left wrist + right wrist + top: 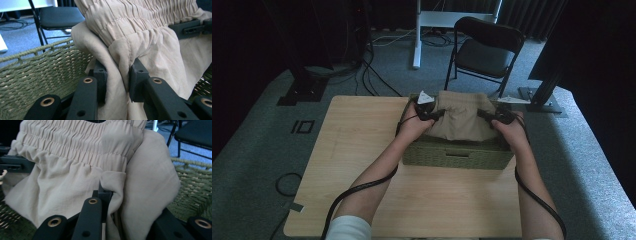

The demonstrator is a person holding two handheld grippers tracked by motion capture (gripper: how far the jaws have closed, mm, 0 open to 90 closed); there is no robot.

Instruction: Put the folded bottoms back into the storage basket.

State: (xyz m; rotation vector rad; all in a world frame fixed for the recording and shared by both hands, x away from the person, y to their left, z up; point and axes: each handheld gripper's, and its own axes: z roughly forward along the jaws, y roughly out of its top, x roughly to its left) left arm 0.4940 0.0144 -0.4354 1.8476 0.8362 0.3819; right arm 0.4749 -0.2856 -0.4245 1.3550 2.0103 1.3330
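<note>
A beige garment (460, 117) with a gathered elastic waistband hangs over the green woven basket (457, 157) at the far middle of the table. My left gripper (432, 114) is shut on the beige garment's left side (117, 75), cloth pinched between its jaws. On the opposite side, my right gripper (490, 116) is shut on the garment's right edge (112, 195). The garment is held up between both, its lower part inside the basket. In the left gripper view the other gripper (192, 27) shows at the far right.
The light wooden table (362, 150) has bare surface to the left and in front of the basket. A black folding chair (484, 47) stands beyond the table. Cables lie on the grey carpet at the left.
</note>
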